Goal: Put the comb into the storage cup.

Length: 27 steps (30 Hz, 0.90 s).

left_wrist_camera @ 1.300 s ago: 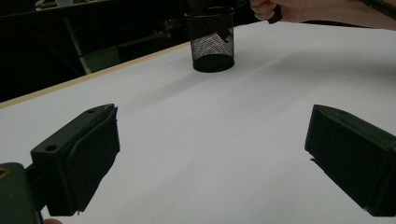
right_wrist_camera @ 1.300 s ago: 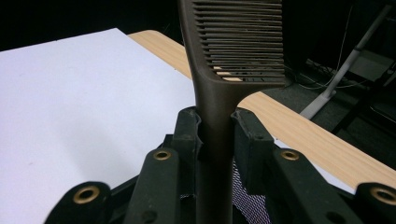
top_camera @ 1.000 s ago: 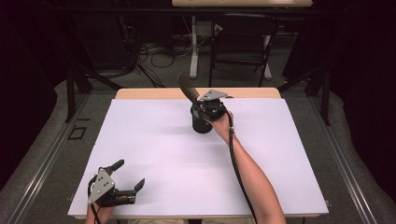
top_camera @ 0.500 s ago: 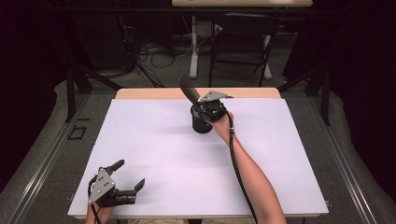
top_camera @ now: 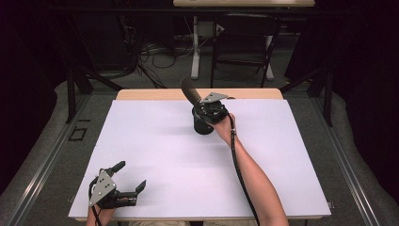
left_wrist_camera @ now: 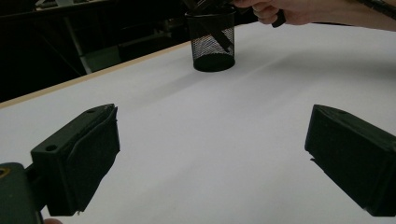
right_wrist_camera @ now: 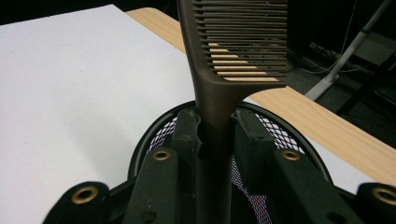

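Down at the near left corner of the white surface (top_camera: 155, 155), the left tongs (top_camera: 128, 178) rest low with their jaws spread wide and nothing between them — a hand (top_camera: 101, 214) holds them from the near edge. Farther along, toward the far edge near the middle, stands a black mesh cup (top_camera: 202, 126), and right over it the right tongs (right_wrist_camera: 215, 135) are closed tight on the handle of a dark brown comb (right_wrist_camera: 236, 51). The comb's handle goes down into the cup while its toothed end sticks up and leans away to the left — the person's forearm (top_camera: 254, 183) stretches across the surface to reach it.
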### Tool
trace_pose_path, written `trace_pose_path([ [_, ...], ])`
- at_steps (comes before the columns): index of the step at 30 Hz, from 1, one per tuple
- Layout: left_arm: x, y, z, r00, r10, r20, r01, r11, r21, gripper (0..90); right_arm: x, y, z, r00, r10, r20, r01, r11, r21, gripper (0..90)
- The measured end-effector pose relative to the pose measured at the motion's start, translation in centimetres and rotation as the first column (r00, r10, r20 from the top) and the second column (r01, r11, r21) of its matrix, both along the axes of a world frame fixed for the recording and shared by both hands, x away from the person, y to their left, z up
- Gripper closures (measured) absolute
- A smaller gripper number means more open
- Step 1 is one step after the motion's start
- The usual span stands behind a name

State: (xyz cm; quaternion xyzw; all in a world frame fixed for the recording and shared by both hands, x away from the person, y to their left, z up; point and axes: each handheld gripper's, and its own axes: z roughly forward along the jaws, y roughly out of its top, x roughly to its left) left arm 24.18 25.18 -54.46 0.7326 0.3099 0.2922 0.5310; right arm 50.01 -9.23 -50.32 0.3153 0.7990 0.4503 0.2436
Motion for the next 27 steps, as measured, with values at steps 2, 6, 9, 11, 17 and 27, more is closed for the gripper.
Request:
trace_pose_path([
  [2, 0.0, 0.0, 0.0, 1.0000, 0.001, -0.001, -0.001, 1.0000, 0.000, 3.3, 0.0, 0.0, 0.0, 1.0000, -0.001, -0.005, 0.001, 1.000, 0.000, 72.0],
  [6, 0.0, 0.0, 0.0, 1.0000, 0.001, 0.000, -0.001, 1.0000, 0.001, 3.3, 0.0, 0.0, -0.1, 0.9999, -0.001, -0.016, 0.001, 1.000, -0.013, 71.9],
  [9, 0.0, 0.0, 0.0, 1.0000, 0.001, 0.000, -0.001, 1.0000, 0.000, 3.3, 0.0, 0.1, -0.2, 0.9997, -0.002, -0.024, 0.002, 1.000, -0.015, 71.9],
  [11, 0.0, 0.0, 0.0, 1.0000, 0.001, 0.000, -0.001, 1.0000, -0.001, 3.3, 0.0, 0.1, -0.2, 0.9996, -0.002, -0.029, 0.001, 1.000, -0.019, 71.8],
  [17, 0.0, 0.1, 0.0, 1.0000, 0.001, 0.004, -0.001, 1.0000, 0.004, 3.3, -0.2, 0.0, -0.2, 0.9995, -0.007, -0.031, 0.006, 0.999, -0.035, 63.1],
  [27, 0.0, 0.0, 0.0, 1.0000, -0.001, 0.002, 0.000, 1.0000, 0.008, 3.3, -0.9, -1.3, 1.2, 0.9982, -0.016, -0.057, 0.016, 1.000, -0.002, 40.3],
])
